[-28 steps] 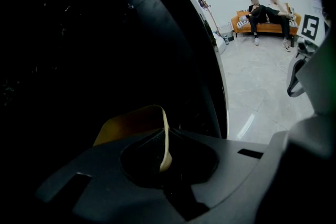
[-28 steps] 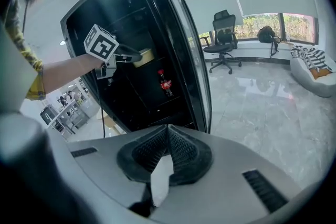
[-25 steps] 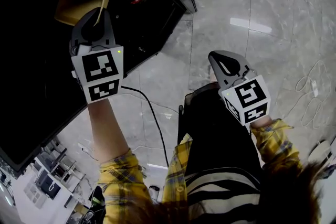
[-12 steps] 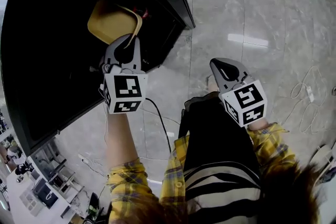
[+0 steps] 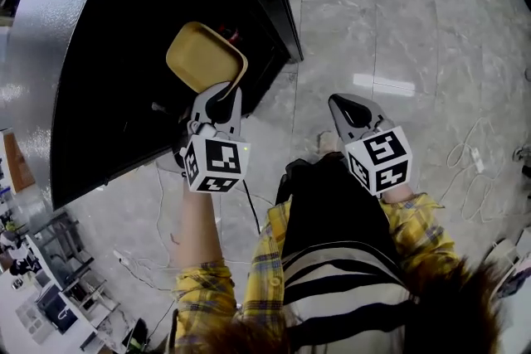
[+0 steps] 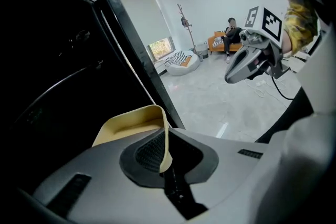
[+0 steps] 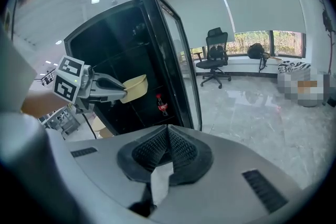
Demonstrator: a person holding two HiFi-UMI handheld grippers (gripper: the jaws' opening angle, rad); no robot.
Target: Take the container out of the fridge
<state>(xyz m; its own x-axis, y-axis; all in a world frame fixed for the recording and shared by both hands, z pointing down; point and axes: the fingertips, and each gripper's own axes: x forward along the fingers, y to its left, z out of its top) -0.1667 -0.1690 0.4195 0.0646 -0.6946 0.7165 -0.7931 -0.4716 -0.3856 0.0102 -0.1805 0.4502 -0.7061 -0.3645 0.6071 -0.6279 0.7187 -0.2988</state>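
Container [image 5: 204, 55] hangs by its thin rim in your clamped left tongs [image 5: 226, 92]; tilting could slip it. Right tongs [image 5: 342, 105] closed.

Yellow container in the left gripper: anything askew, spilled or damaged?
Nothing serious. The yellow container is pinched by one side wall only in the left gripper's jaws, so it sticks out unsupported in front of the open fridge. It looks empty, with nothing spilled and no damage visible.
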